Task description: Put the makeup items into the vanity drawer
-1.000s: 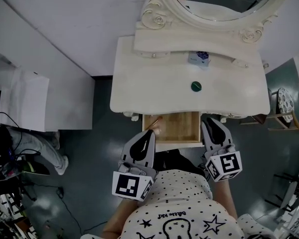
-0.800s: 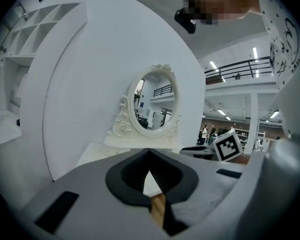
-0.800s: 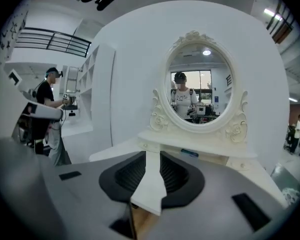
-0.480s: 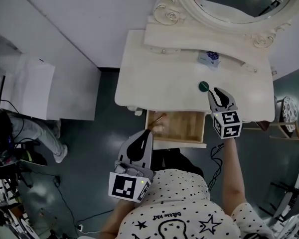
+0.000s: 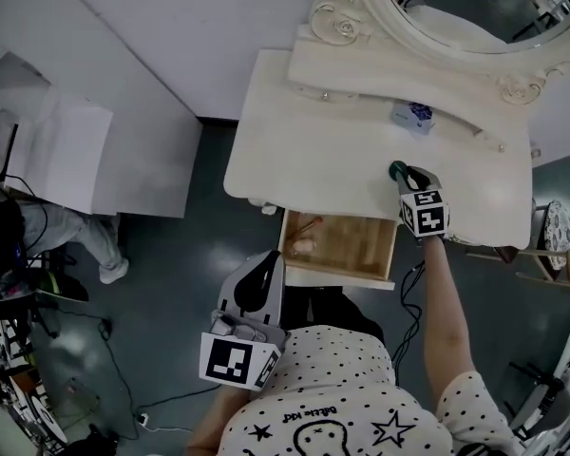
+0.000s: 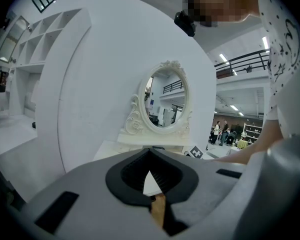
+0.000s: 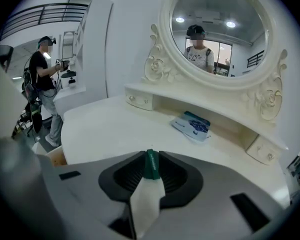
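A small round green makeup item (image 5: 397,169) lies on the white vanity top (image 5: 313,131). My right gripper (image 5: 406,174) has come down right at it. In the right gripper view the green item (image 7: 151,163) shows in the narrow gap at the tips of the right gripper (image 7: 151,156). Its jaws have just been opening and stand slightly apart. The wooden drawer (image 5: 351,247) is pulled out, with a brush-like stick (image 5: 306,225) and a pale item (image 5: 302,245) at its left end. My left gripper (image 5: 269,266) hovers before the drawer's left corner, shut and empty, as the left gripper view (image 6: 150,159) also shows.
A blue-and-white packet (image 5: 413,115) lies under the mirror shelf at the back right. The oval mirror (image 5: 456,8) rises behind. A stool (image 5: 551,226) stands to the right of the vanity, a white cabinet (image 5: 57,150) to the left, with a person (image 5: 38,236) beside it.
My right gripper has travelled from beside the drawer front up over the tabletop and down to the green item. The left gripper has barely moved.
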`<state>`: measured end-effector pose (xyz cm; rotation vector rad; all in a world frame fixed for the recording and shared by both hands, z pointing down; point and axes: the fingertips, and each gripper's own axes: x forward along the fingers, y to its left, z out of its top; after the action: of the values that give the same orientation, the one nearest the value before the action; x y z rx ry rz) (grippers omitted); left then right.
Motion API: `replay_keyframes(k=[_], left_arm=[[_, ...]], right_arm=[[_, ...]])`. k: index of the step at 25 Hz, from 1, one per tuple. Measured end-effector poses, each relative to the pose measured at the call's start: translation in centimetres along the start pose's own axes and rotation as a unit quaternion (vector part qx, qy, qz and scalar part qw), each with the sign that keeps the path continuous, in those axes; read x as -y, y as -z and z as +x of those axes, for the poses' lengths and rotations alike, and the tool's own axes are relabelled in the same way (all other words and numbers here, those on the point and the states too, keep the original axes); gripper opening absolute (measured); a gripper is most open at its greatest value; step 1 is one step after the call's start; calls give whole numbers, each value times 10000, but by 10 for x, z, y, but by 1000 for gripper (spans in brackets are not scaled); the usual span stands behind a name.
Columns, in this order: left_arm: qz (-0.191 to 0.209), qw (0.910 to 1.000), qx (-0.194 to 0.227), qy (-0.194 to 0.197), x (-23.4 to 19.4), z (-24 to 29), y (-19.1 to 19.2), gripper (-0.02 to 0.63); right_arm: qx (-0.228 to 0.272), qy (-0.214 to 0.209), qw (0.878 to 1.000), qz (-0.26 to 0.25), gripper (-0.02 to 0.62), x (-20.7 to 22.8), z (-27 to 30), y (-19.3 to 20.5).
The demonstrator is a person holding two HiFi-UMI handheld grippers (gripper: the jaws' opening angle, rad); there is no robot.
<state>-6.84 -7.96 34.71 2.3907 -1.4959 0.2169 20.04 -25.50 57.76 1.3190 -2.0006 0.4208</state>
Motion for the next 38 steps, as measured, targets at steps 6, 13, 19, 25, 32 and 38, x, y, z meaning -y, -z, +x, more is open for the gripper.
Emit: replay_keyframes(k=[6, 13, 19, 25, 32, 38], left_arm=[[-54, 9999, -50, -129, -5, 3, 1, -4], [-155, 9997, -47, -192, -7, 6, 3, -4], [-156, 9998, -20, -119, -4, 7, 0, -5], [-156, 9999, 40, 10, -2, 7, -1, -4], [-145, 9997, 102, 180, 0, 1, -3, -4], [-106, 9992, 156, 361, -2, -5, -4, -5]], right_arm=[[-307, -73, 9995, -70, 85, 2, 21, 15], [-301, -200, 9993, 78, 9, -2, 22, 15], [-208, -114, 9996, 154, 8, 0, 13, 8], [203, -22, 9990, 394, 8, 0, -8, -10], [671, 56, 9954, 684, 8, -12, -49, -23], [1330, 36, 9870, 899, 8, -46, -104, -49]])
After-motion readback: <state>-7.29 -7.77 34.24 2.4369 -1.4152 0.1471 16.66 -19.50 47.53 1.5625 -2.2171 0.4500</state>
